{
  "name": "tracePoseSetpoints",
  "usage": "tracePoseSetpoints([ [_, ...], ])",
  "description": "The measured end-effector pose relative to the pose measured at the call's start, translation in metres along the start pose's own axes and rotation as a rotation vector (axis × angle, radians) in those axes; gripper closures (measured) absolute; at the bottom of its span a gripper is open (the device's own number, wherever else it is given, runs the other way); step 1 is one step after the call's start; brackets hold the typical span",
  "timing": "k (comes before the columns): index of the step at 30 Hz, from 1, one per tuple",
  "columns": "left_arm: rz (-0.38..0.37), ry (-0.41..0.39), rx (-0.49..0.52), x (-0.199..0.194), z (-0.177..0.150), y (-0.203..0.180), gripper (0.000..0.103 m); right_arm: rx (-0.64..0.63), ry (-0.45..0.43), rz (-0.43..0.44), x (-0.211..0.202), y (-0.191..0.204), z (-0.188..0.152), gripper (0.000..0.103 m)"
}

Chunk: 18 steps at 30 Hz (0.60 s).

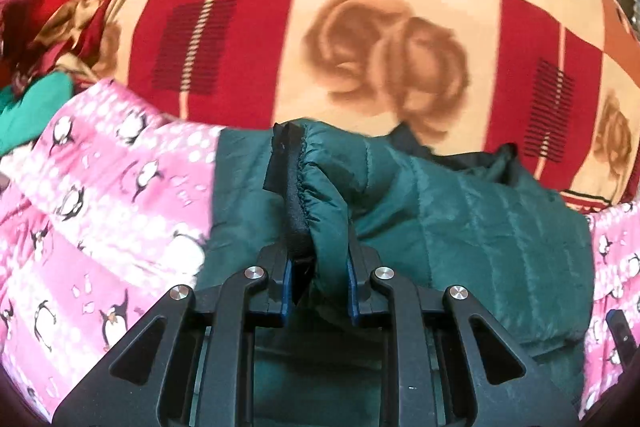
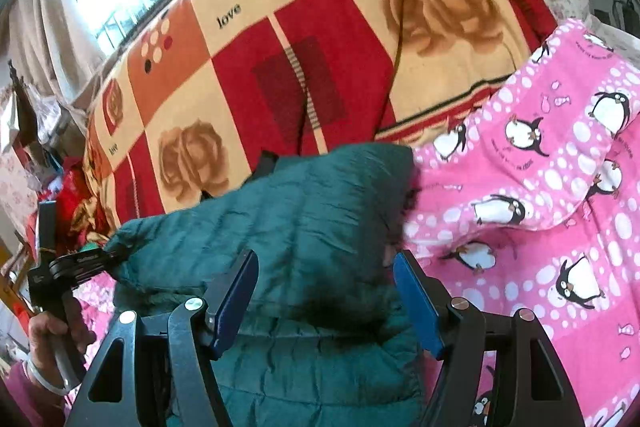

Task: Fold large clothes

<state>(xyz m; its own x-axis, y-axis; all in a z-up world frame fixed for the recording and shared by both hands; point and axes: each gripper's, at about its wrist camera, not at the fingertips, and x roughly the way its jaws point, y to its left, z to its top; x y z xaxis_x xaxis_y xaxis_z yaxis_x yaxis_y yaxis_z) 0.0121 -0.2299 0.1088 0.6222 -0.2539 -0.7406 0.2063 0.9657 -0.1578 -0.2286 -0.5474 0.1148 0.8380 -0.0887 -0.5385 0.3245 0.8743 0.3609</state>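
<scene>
The dark green quilted jacket (image 2: 304, 227) lies on the bed, across a pink penguin-print sheet (image 2: 540, 227) and against a red and orange rose-patterned blanket (image 2: 320, 39). From where I stand, the folding looks only partly done. The left hand-held gripper (image 1: 318, 267) is pinched narrow on a sleeve cuff (image 1: 304, 187), its dark edge standing up between the pads, and in the right wrist view that sleeve end is drawn out to the jacket's side. The right hand-held gripper (image 2: 326, 303) stands with its blue pads wide apart above the jacket's body, touching nothing that I can make out. The body still looks puffed and rumpled rather than squared. I judge that the sleeve has yet to be laid across the body, and the remaining folds are still ahead.
</scene>
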Motion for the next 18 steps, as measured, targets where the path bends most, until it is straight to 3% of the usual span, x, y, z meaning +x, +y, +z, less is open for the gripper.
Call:
tracePoseSetpoints([
  [7, -0.022, -0.001, 0.023, -0.003, -0.005, 0.007, 0.083, -0.085, 0.055, -0.019, 0.025, 0.027, 0.021, 0.035],
  [10, -0.026, -0.001, 0.026, -0.003, -0.006, 0.008, 0.083, -0.117, 0.107, -0.028, 0.055, 0.033, 0.042, 0.035],
  [13, -0.03, 0.01, 0.026, 0.002, -0.007, 0.008, 0.083, -0.13, 0.231, -0.038, 0.1, 0.031, 0.054, 0.035],
  [18, -0.064, 0.036, 0.024, 0.012, -0.007, 0.008, 0.079, -0.14, 0.272, -0.118, 0.145, 0.022, 0.059, 0.036],
])
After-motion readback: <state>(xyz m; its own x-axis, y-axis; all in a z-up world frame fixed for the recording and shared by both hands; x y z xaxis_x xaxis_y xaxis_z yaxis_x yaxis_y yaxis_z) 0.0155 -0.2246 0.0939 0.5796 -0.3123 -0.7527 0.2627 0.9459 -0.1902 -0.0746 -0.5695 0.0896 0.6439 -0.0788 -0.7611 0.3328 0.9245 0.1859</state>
